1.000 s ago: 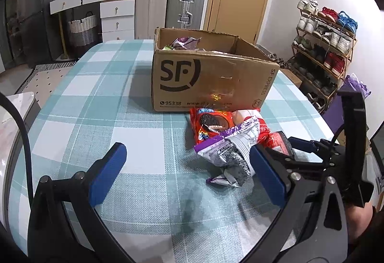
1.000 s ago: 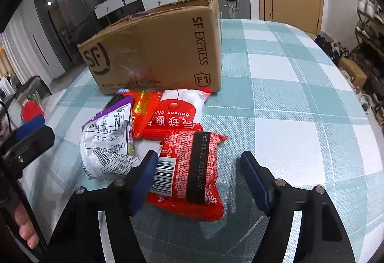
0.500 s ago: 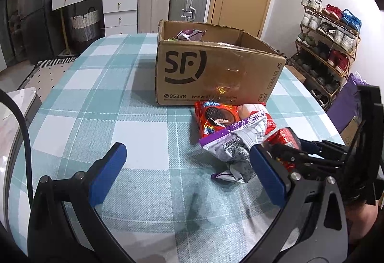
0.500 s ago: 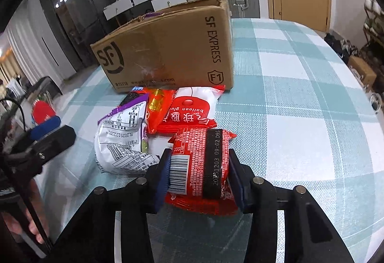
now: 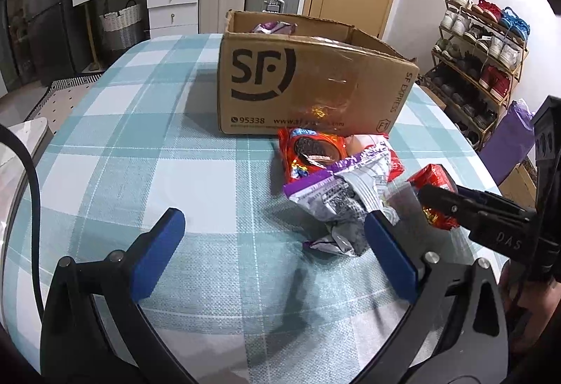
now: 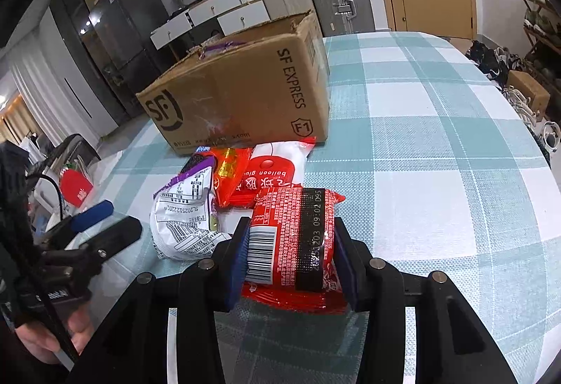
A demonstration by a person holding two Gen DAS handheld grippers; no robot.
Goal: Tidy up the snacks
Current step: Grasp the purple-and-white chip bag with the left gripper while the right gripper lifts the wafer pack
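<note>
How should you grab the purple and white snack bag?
Pinch the purple and white bag across its puffy middle, coming from above. It lies flat on the table, partly over the orange packet, so a side approach would shove its neighbours. The left tool is open nearby.

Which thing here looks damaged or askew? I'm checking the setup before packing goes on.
The cardboard box looks worn: its top rim is ragged and its front scuffed. The purple-and-white packet lies crumpled against the other snacks. Nothing has spilled.
</note>
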